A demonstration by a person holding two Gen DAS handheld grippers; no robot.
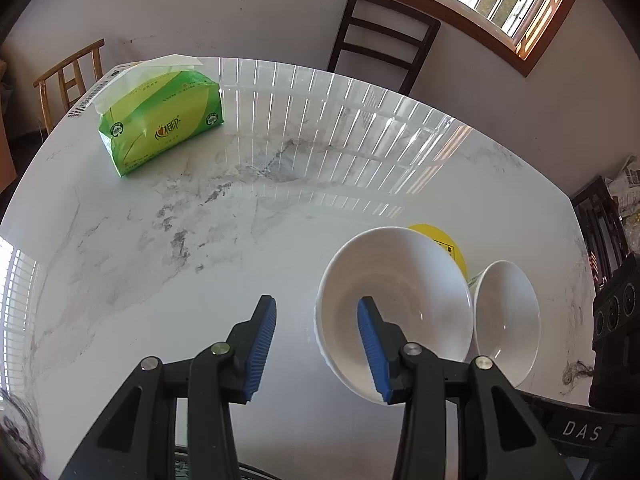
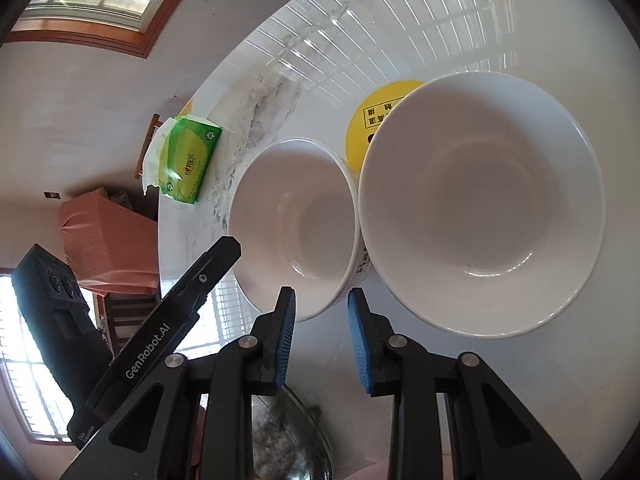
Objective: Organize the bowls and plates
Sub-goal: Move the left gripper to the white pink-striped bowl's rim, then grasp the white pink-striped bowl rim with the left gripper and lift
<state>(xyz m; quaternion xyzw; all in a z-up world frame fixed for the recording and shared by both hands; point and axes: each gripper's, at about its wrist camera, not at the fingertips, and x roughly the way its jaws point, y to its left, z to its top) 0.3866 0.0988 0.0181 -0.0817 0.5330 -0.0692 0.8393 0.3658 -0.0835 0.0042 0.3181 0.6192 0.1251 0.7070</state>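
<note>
Roughly centred between both tongs: two white bowls on the marble surface, rims touching or nearly so. Taking the left bowl (image 1: 394, 312) as landmark: the right bowl (image 1: 506, 320) sits just beside it, a yellow disc (image 1: 444, 244) lies behind, partly hidden by both, and a green tissue pack (image 1: 160, 120) stands well apart, toward the far corner.

Left tongs (image 1: 316, 344): parted, empty. One pad hangs over the landmark bowl's hollow, the other outside its near wall, so the rim lies between them. Contact not seen.

Right tongs (image 2: 322, 336): narrowly parted, nothing held. Tips sit just short of the gap between the bowls; the landmark bowl's near rim is closest to the left pad (image 2: 286, 332).

Judgement: left tongs are better placed for a rim pinch on the landmark bowl, then nesting it with its neighbour. Bowls are round, so there is no long axis to match.

Surface glossy, striped with window glare. Chairs (image 1: 384, 36) behind, plain walls.
</note>
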